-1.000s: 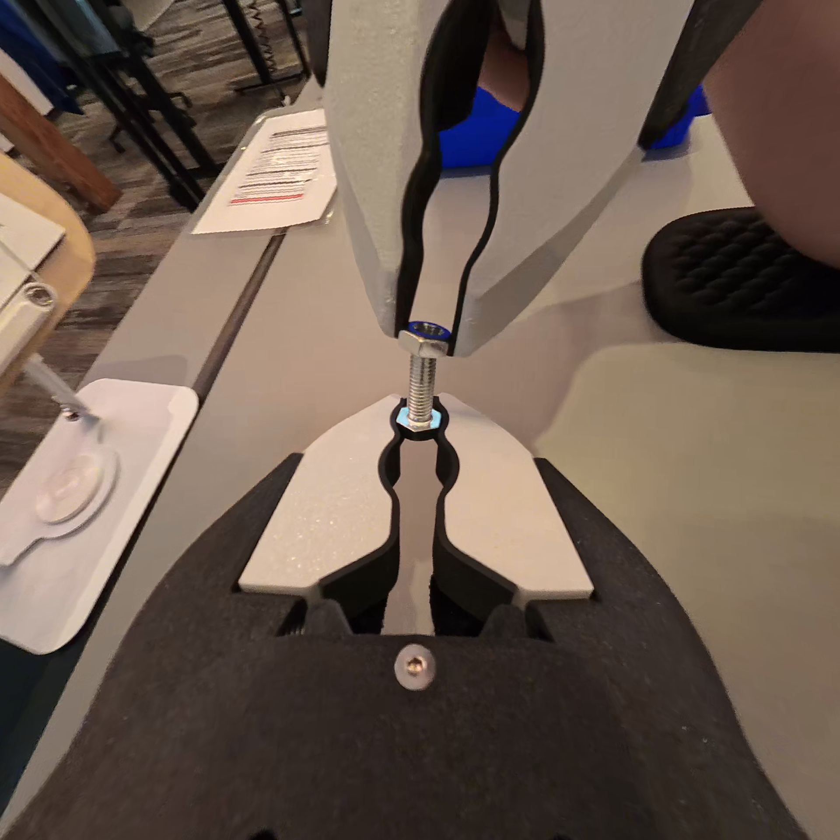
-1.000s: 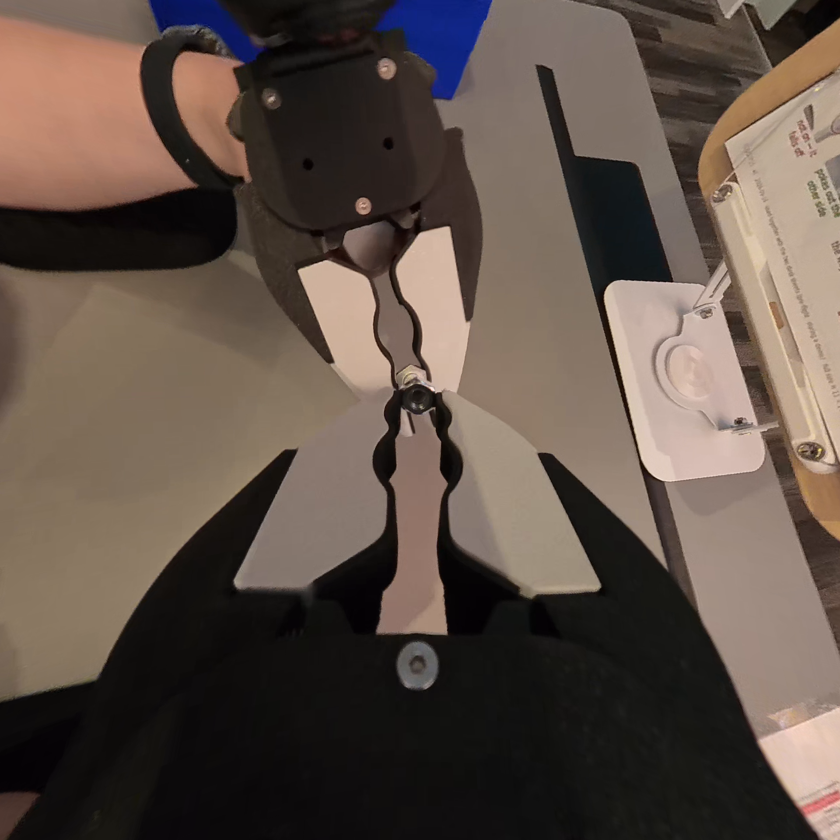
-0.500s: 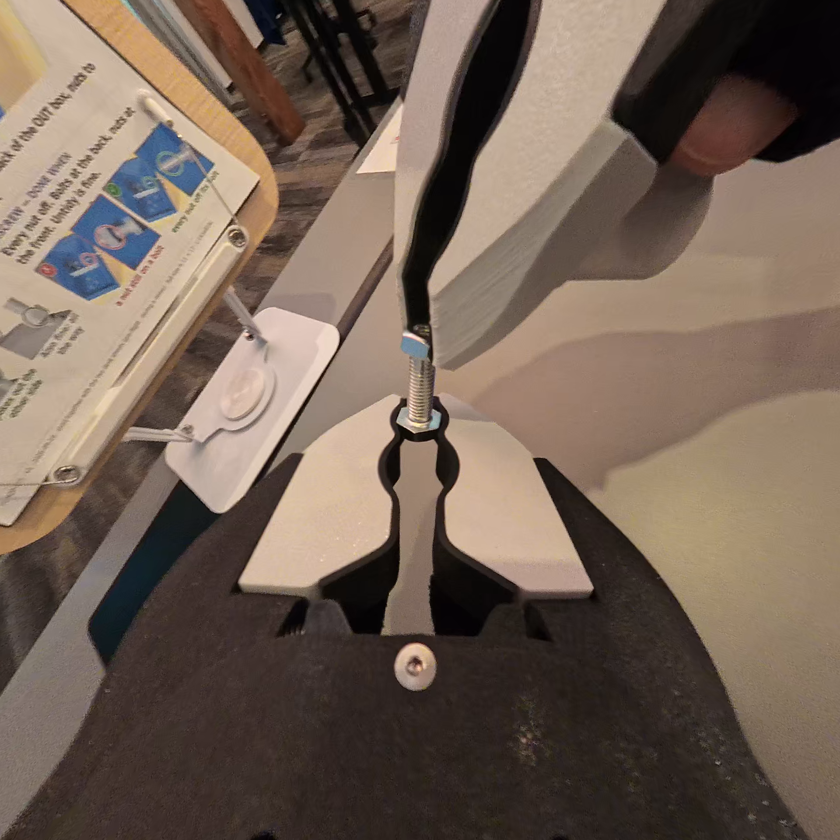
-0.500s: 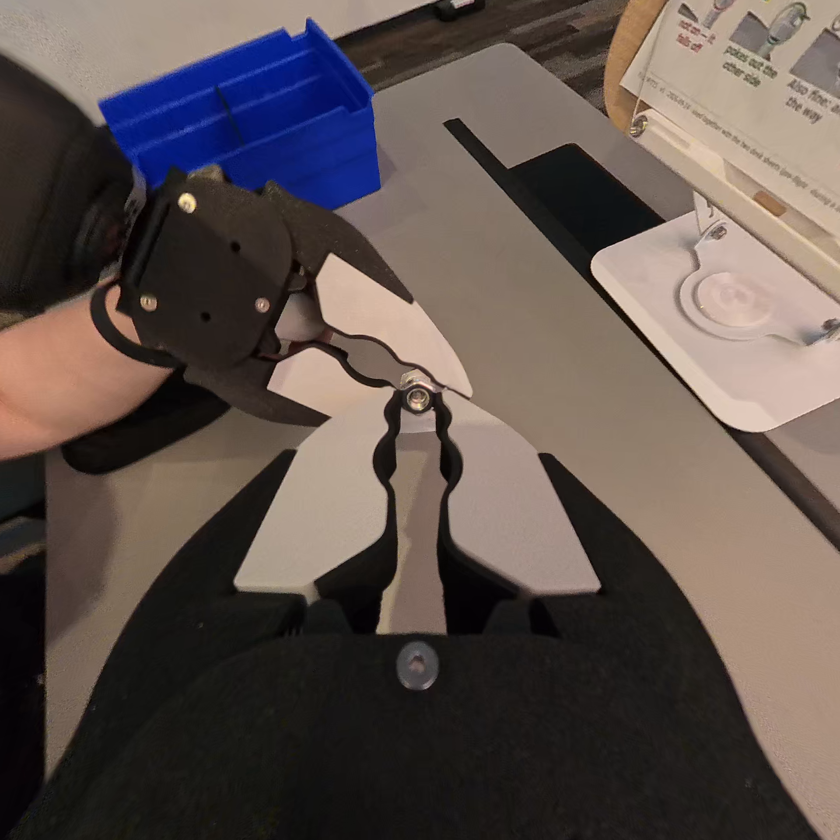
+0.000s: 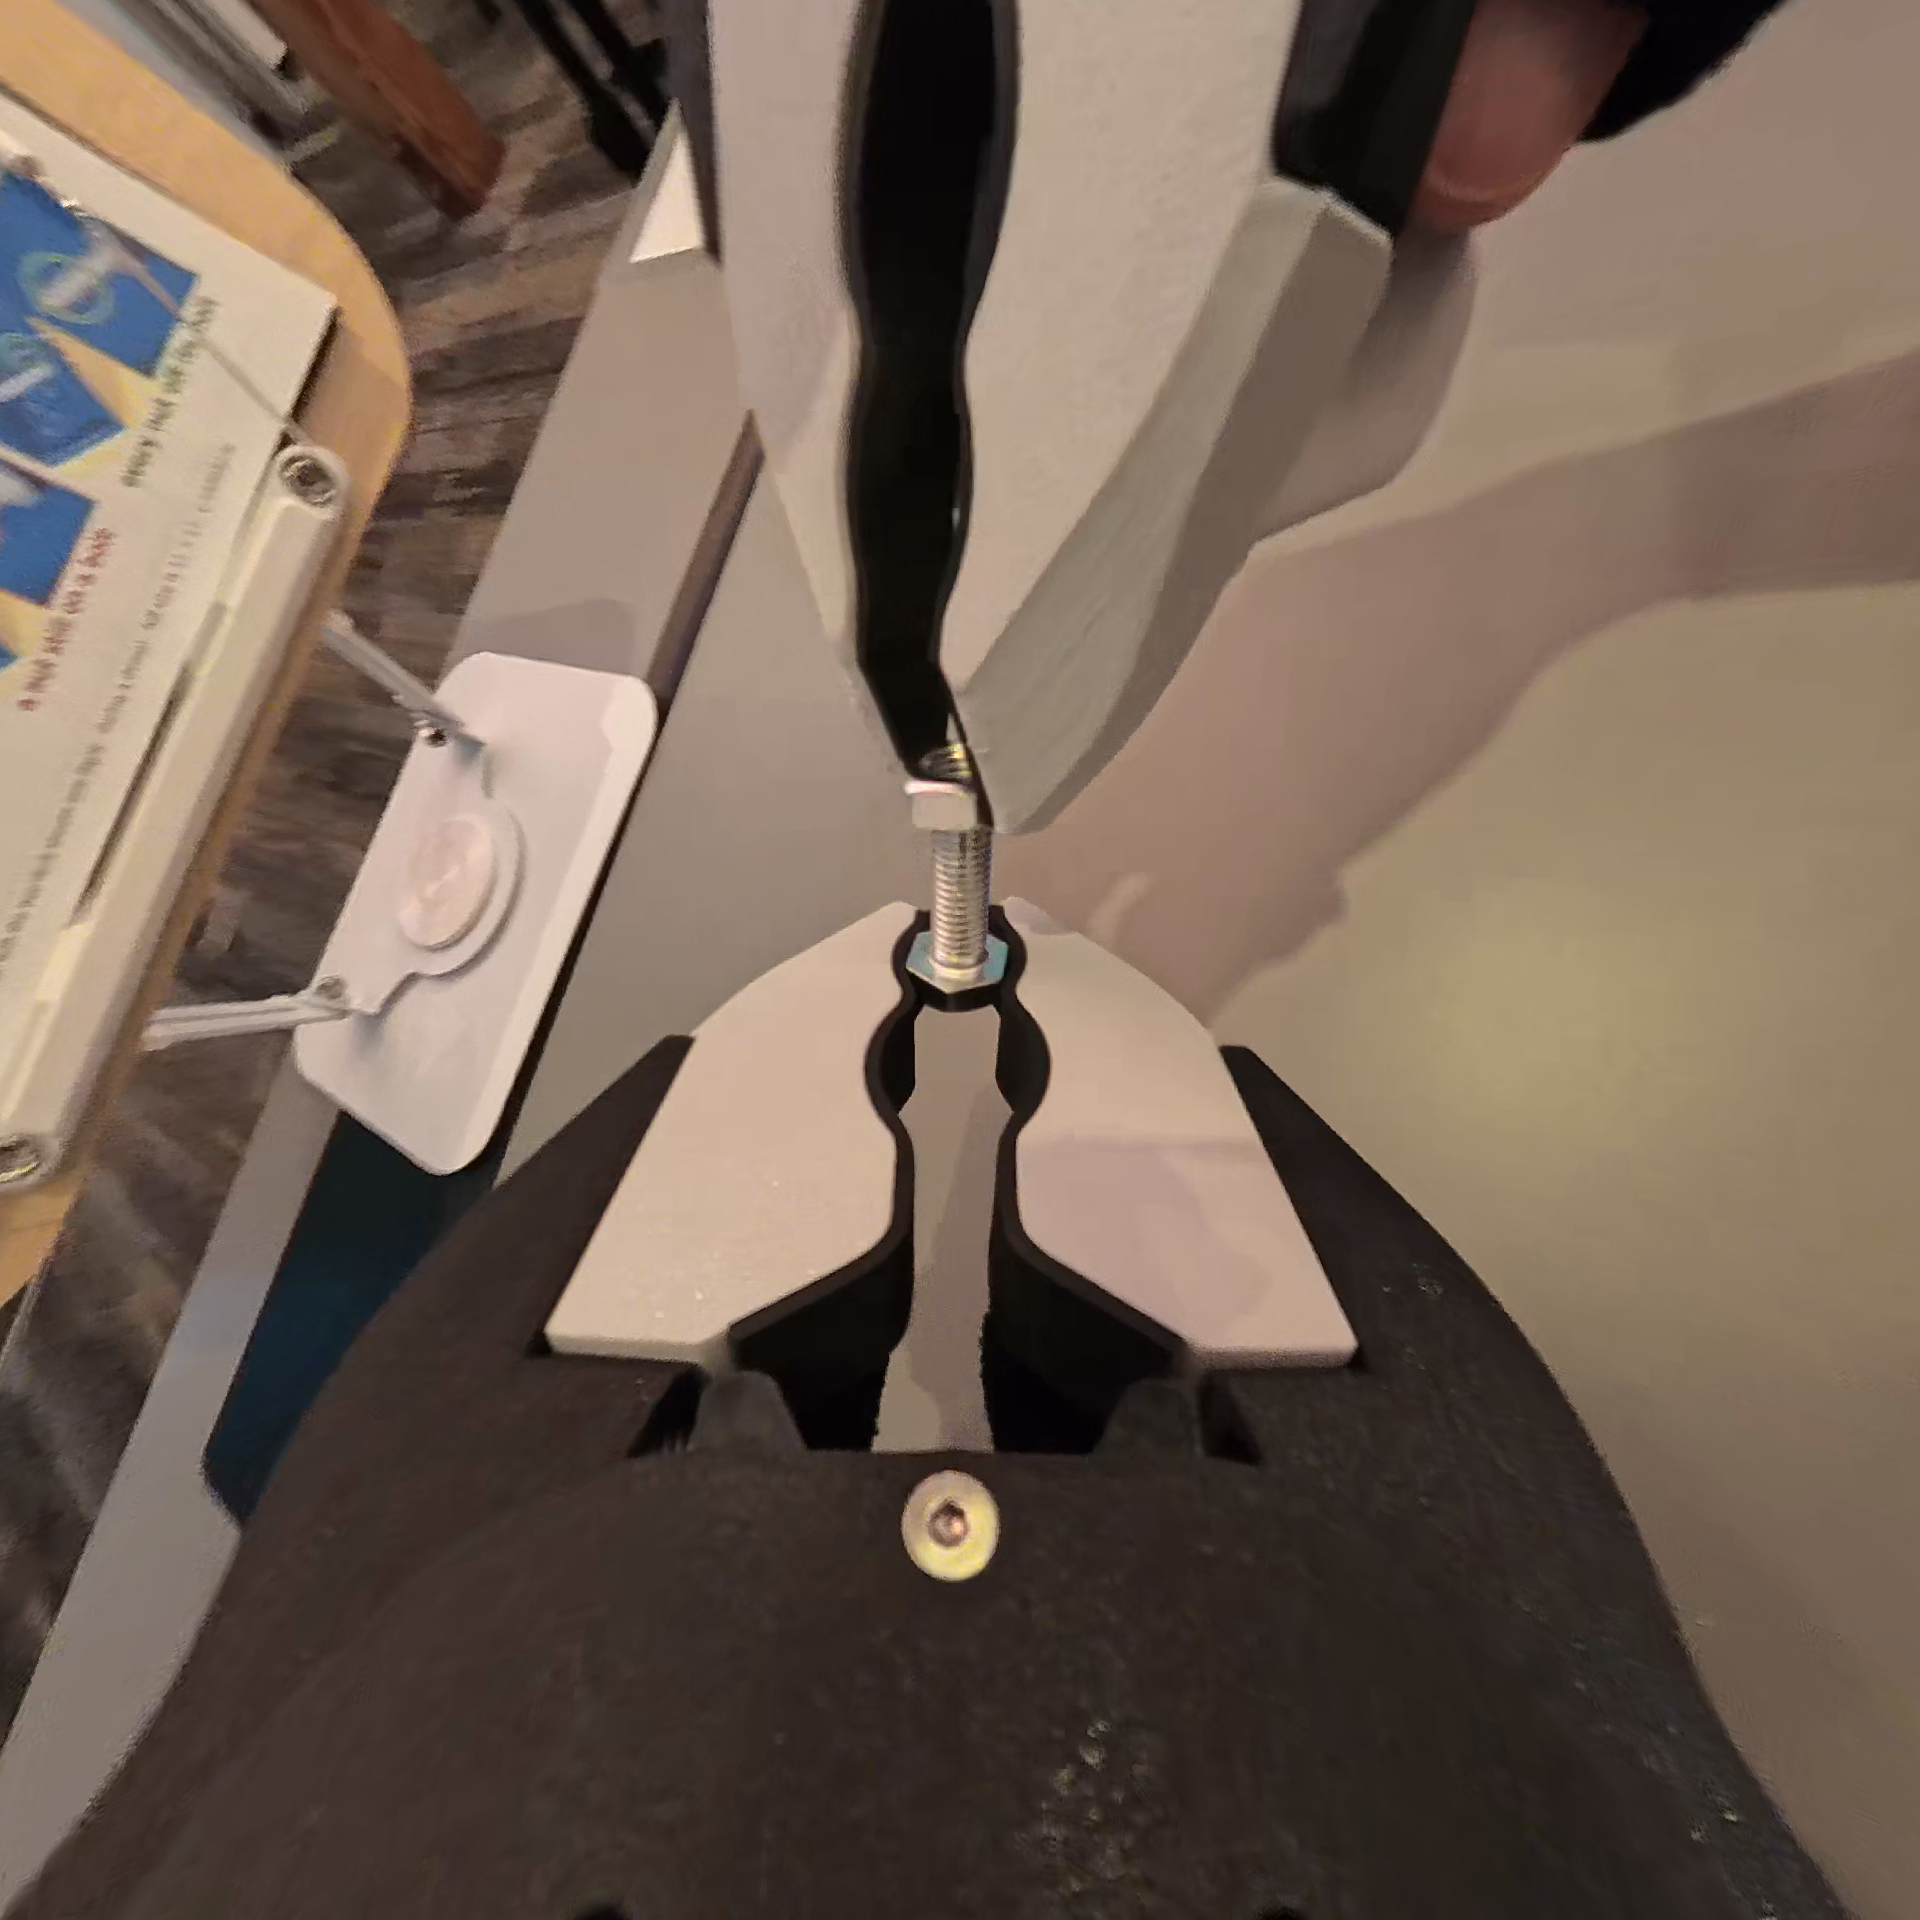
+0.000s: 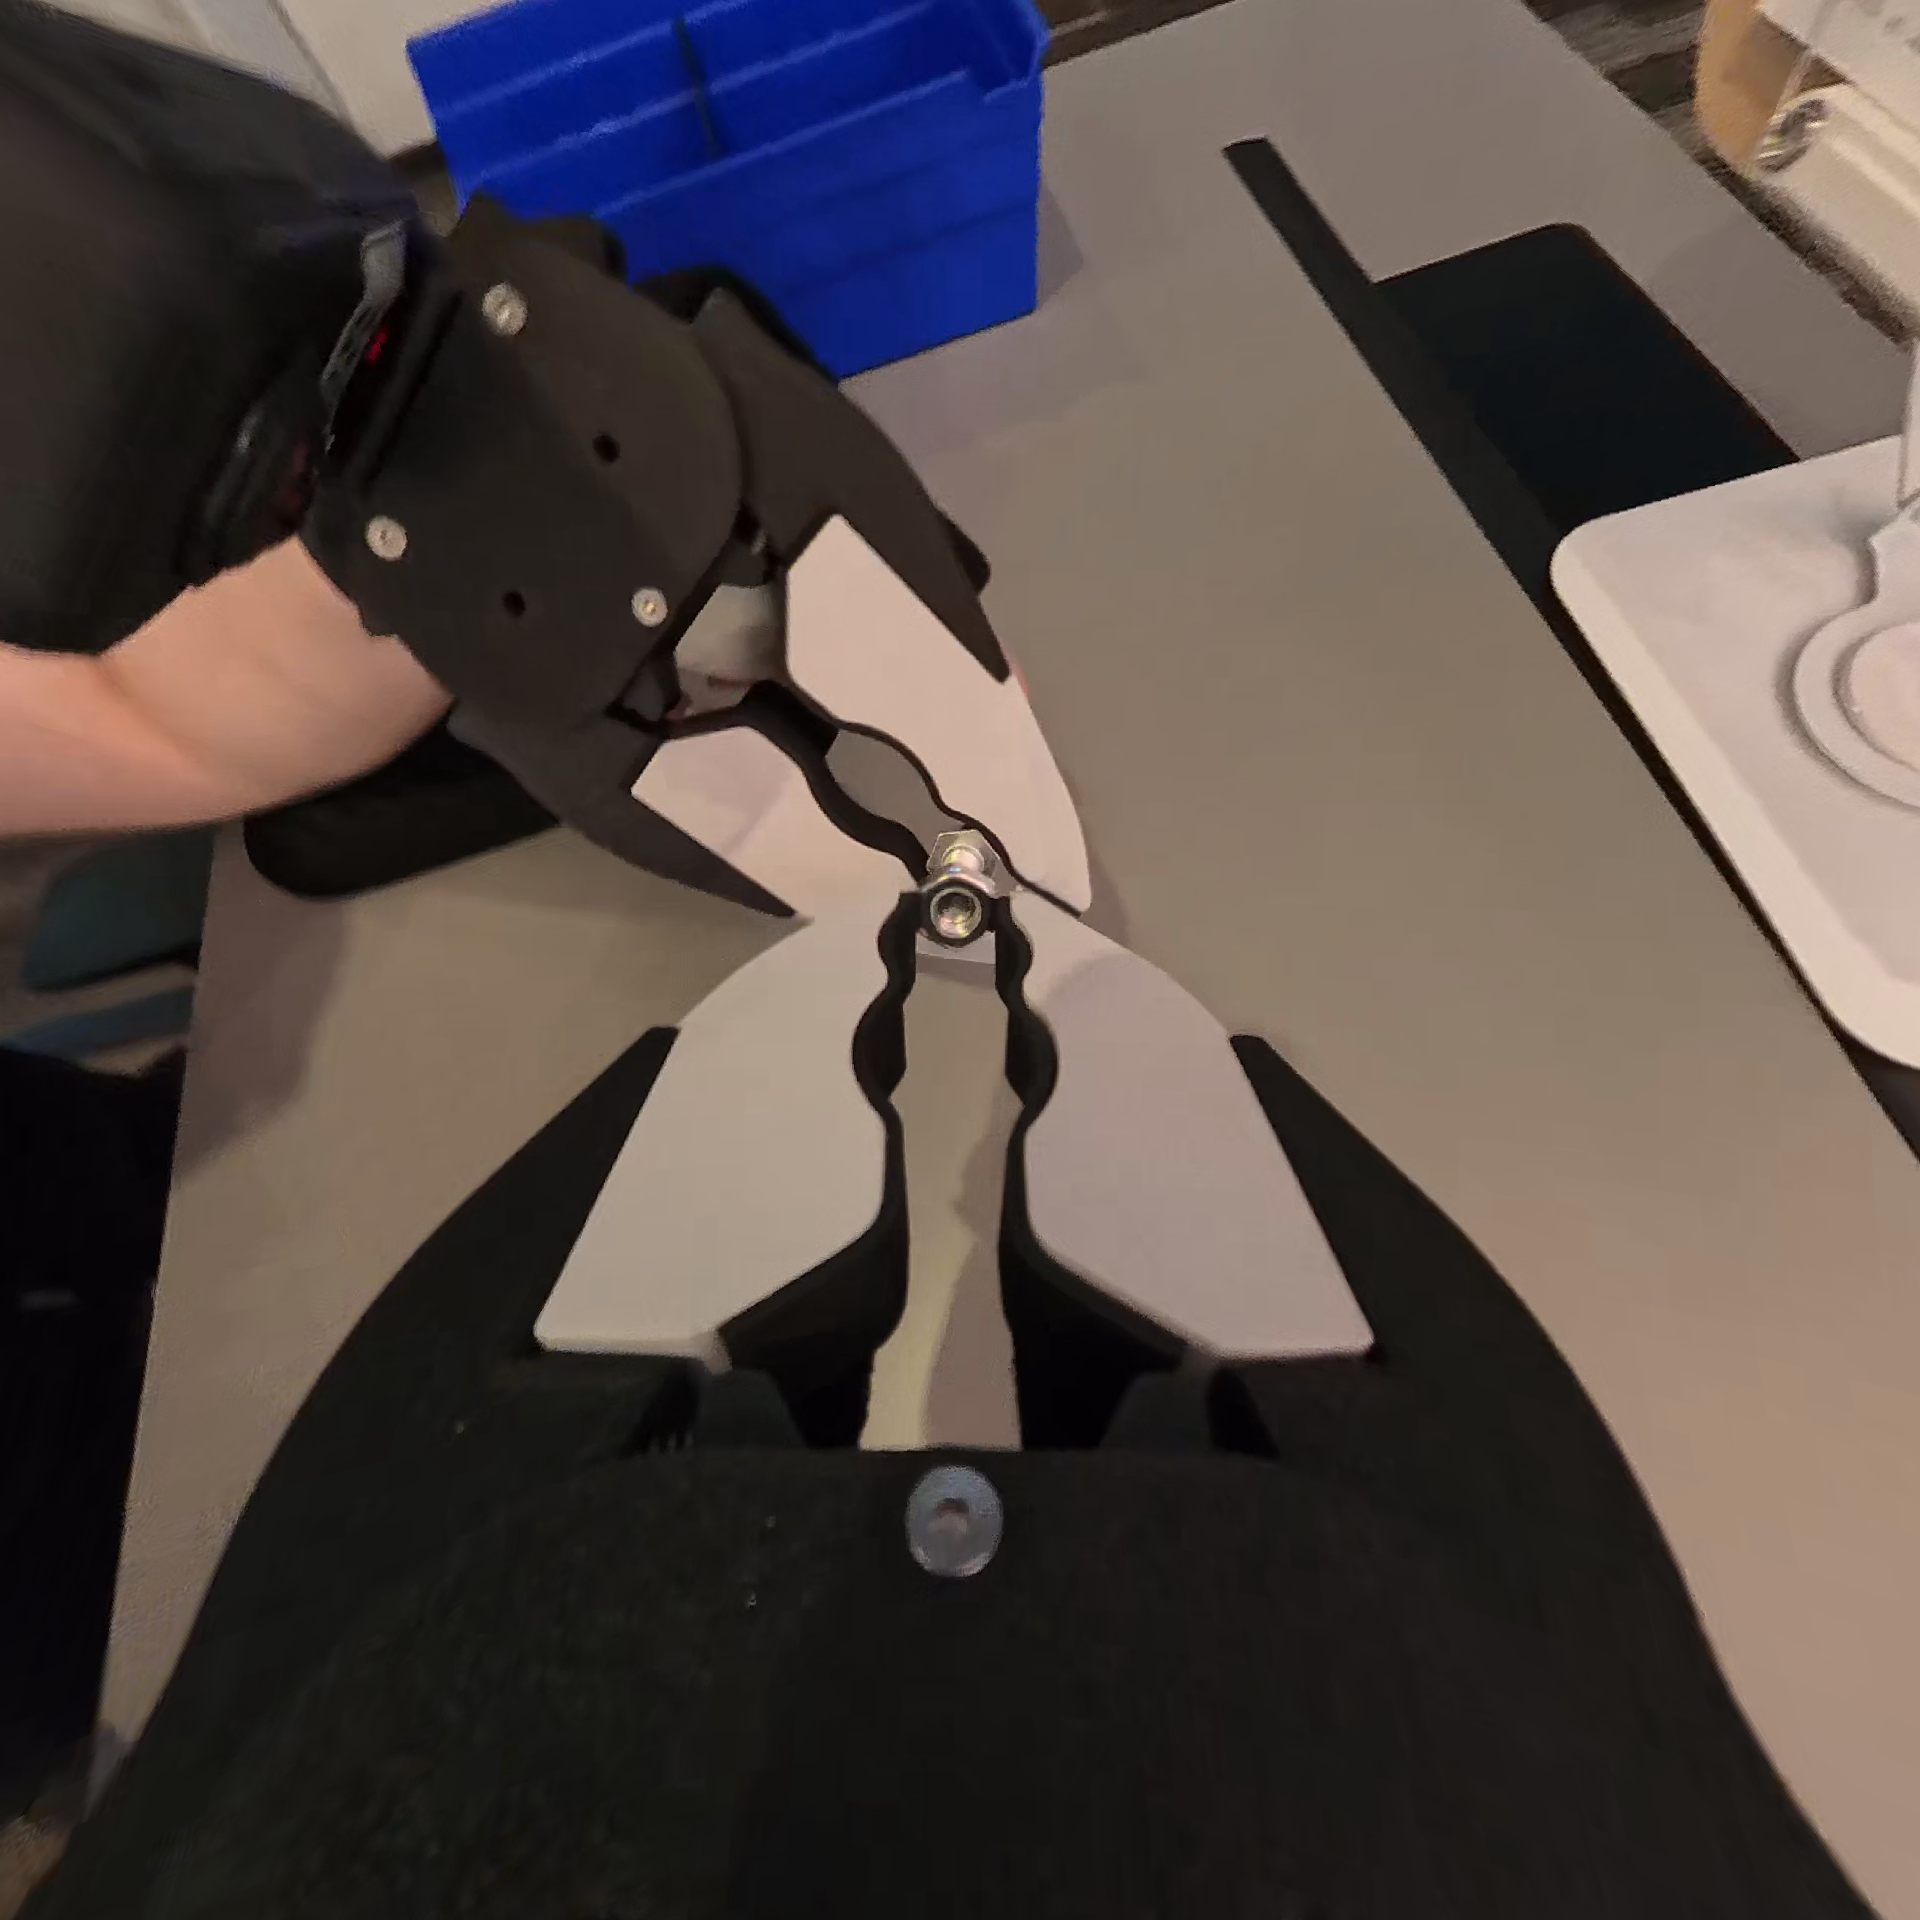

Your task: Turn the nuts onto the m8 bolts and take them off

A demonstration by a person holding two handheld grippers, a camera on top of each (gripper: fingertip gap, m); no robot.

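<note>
Bright zinc-plated steel is seen between the two tools: an m8 bolt (image 5: 958, 896) is held in the air above the grey table (image 5: 1558, 1039), its threaded shank bridging the two sets of tips. The left gripper (image 5: 954, 968) is closed narrowly on the bolt's near end, where a hexagonal piece (image 5: 954, 966) sits against the tips; whether this is the bolt head or a second nut cannot be told. The right gripper (image 5: 940, 779) is clamped on a nut (image 5: 938, 805) at the bolt's far end. In the right wrist view the nut (image 6: 957, 914) is seen end-on between the right gripper's (image 6: 957, 920) tips, with the left gripper (image 6: 971, 857) just beyond. A blue bin (image 6: 790, 177) stands at the far side of the table, and a white stand base (image 5: 468, 914) lies at its left edge.
</note>
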